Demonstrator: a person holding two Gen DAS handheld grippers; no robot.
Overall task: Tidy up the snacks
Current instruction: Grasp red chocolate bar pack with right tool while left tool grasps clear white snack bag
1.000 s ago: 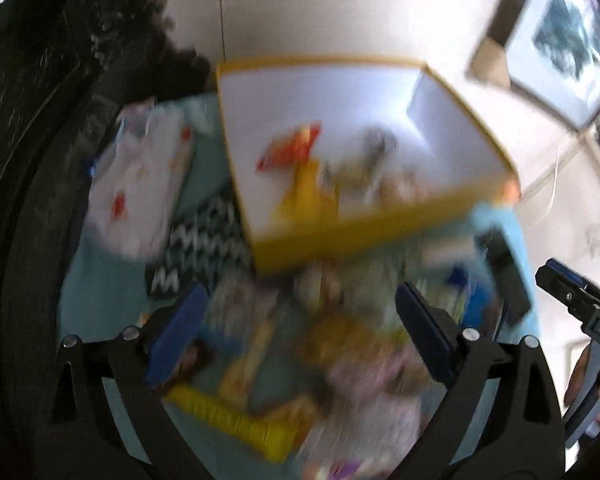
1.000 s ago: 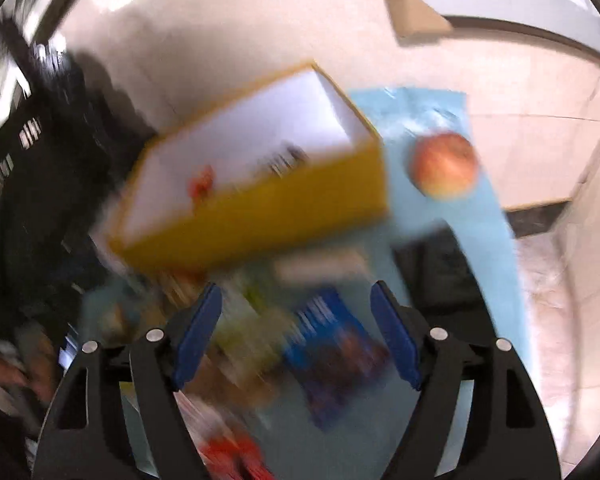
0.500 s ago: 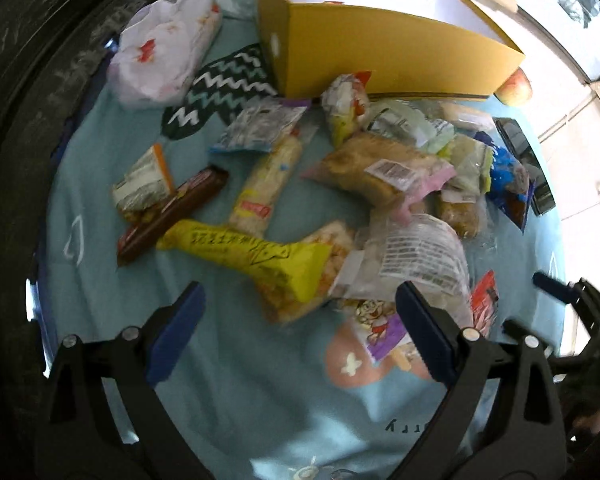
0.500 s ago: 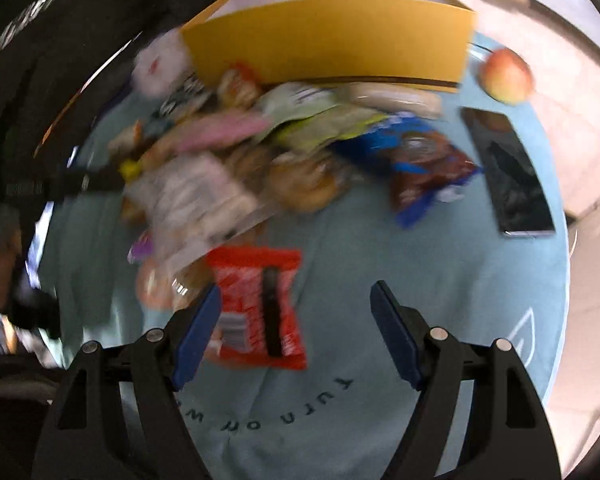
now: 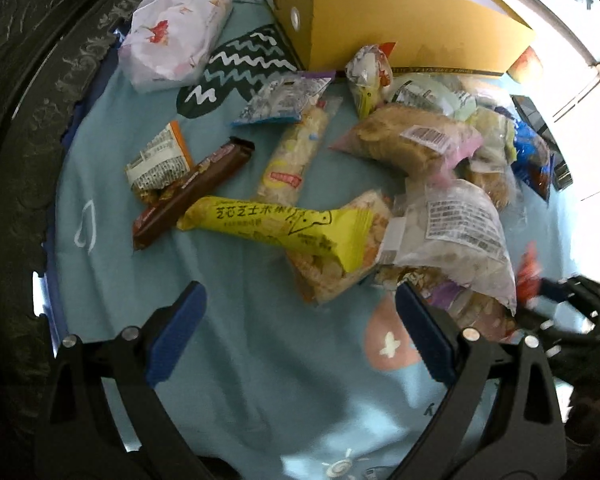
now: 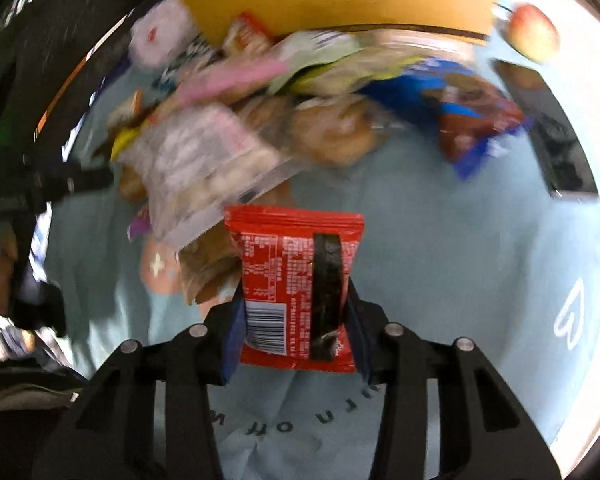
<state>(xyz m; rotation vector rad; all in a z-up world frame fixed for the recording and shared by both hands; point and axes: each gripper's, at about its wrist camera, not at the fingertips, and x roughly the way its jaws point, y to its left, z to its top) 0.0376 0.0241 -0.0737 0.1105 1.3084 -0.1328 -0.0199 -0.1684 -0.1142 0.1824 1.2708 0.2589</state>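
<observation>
A pile of snack packets lies on a light blue cloth (image 5: 260,380) in front of a yellow box (image 5: 400,28). My left gripper (image 5: 300,300) hangs open over bare cloth, just short of a yellow packet (image 5: 272,224) and a brown bar (image 5: 196,192). My right gripper (image 6: 295,292) is closing its jaws on a red snack packet (image 6: 284,256), with the blue pads against both of its sides. In the left wrist view the right gripper (image 5: 560,292) shows at the far right edge with a blurred bit of the red packet (image 5: 526,272).
A white floral bag (image 5: 176,28) lies at the back left beside the box. An apple (image 6: 534,32) and a dark phone (image 6: 556,152) lie at the right, next to a blue packet (image 6: 472,116). A dark carved rim runs round the left.
Both grippers have dropped from over the box to just above the snack pile. The right jaws, wide apart half a second ago, have closed in on the red packet.
</observation>
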